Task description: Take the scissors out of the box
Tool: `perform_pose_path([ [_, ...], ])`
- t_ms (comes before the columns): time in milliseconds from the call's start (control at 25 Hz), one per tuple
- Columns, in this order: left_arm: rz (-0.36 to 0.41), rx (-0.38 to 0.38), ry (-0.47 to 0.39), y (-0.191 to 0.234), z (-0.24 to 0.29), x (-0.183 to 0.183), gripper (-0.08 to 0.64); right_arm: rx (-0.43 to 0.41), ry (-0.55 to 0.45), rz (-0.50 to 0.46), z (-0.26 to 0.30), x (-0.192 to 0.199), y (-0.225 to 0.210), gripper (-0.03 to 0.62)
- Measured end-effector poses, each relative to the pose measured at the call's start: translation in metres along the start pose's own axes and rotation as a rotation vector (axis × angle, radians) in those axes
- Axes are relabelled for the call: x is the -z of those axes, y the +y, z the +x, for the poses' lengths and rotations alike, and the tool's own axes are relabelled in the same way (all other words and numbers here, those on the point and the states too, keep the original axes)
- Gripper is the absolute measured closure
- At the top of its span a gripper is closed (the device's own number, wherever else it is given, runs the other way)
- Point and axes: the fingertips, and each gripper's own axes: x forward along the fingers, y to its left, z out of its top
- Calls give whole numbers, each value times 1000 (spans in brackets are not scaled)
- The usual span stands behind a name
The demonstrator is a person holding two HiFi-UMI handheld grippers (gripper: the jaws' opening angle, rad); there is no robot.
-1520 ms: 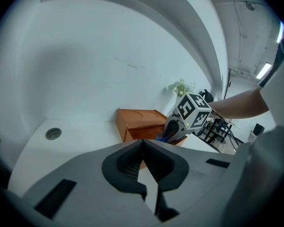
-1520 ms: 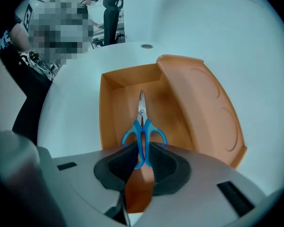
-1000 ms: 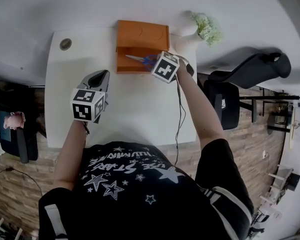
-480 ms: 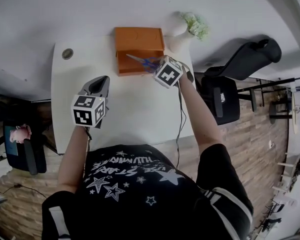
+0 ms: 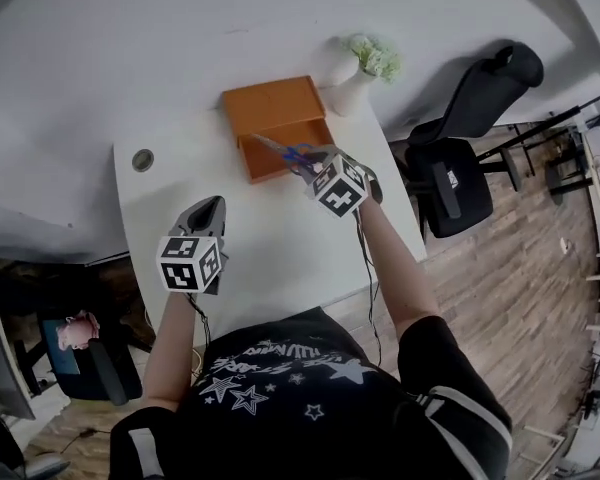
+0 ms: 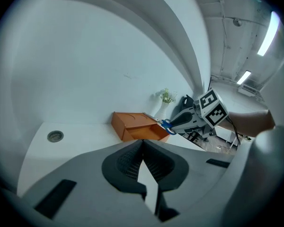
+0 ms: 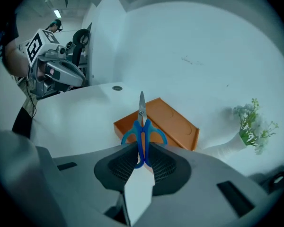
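Observation:
The blue-handled scissors (image 7: 143, 129) are clamped by their handles in my right gripper (image 7: 142, 146), which is shut on them; the blade points up and away. They hang just above the front edge of the open orange box (image 7: 173, 119) on the white table. In the head view the scissors (image 5: 289, 153) stick out from the right gripper (image 5: 317, 169) over the box (image 5: 273, 108). My left gripper (image 5: 206, 214) hovers over the table's left part, well short of the box. Its jaws (image 6: 142, 142) meet at the tips with nothing between them.
A white vase with green sprigs (image 5: 358, 76) stands right of the box, near the table's far right corner. A round cable hole (image 5: 142, 160) lies at the far left of the white table (image 5: 270, 248). A black office chair (image 5: 470, 98) stands off the table's right side.
The right gripper has risen and rolled with the scissors, lifting them out of the box's tray. The left gripper drifted slightly. The head camera has swung, tilting the scene.

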Motion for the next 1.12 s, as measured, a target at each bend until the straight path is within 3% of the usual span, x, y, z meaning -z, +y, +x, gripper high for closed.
perform_pose_path([
  [240,8,90,48,-6,16,9,545,53,-44,109,-14,13,17,494],
  [560,17,106,27,-19,14,9,545,55,-125,283,-33,30,42,495],
  [800,26,107,27,-46,5,18,545,63,-170,289,-63,42,74,494],
  [1120,56,143,44,-92,-34,47,545,95,-213,380,-108,71,129,494],
])
